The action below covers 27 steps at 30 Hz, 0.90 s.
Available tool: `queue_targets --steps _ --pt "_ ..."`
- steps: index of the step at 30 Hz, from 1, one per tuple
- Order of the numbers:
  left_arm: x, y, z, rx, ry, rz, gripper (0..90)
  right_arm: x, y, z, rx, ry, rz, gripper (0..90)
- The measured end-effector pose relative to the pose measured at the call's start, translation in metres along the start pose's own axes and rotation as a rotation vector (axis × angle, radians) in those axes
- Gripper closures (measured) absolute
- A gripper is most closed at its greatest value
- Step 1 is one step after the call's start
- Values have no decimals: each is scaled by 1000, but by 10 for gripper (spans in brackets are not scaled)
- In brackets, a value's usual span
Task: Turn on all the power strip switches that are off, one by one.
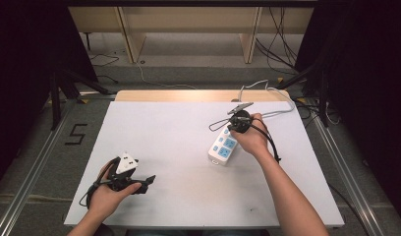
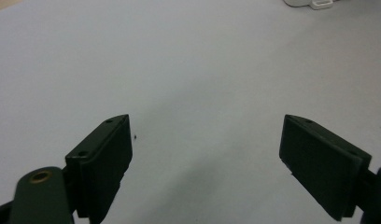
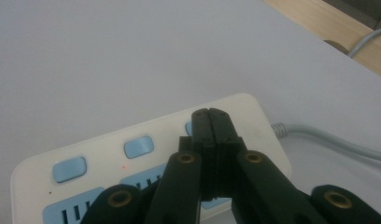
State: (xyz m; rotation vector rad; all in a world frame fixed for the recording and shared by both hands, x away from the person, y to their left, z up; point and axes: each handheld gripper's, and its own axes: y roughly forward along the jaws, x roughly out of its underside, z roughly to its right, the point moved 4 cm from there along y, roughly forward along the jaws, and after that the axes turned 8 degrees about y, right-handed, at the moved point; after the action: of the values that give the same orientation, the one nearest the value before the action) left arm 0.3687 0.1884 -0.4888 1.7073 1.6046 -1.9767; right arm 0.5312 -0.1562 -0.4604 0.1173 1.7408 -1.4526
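A white power strip (image 1: 222,148) with blue sockets lies on the white table top (image 1: 179,142), right of centre. My right gripper (image 1: 233,129) is over its far end, held in a hand. In the right gripper view the strip (image 3: 104,151) sits below the right gripper (image 3: 212,113), whose jaws are shut with nothing between them. The tips are over a partly hidden blue switch, third in a row with two others (image 3: 138,146). My left gripper (image 1: 149,181) rests near the front left, its jaws wide open over bare table (image 2: 206,120).
The strip's grey cable (image 1: 282,105) loops off toward the far right corner of the table and shows in the right gripper view (image 3: 328,140). A wooden edge (image 1: 188,95) runs along the table's far side. A corner of the strip (image 2: 314,3) shows far ahead of the left gripper.
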Motion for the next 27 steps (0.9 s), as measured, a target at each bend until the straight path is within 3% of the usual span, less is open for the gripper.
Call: queue_targets --steps 18,27 --pt "0 0 0 0 -5 1 170 -7 13 1 -7 8 -30 900" --pt "0 0 0 2 2 -2 170 -17 11 9 -5 43 -28 900"
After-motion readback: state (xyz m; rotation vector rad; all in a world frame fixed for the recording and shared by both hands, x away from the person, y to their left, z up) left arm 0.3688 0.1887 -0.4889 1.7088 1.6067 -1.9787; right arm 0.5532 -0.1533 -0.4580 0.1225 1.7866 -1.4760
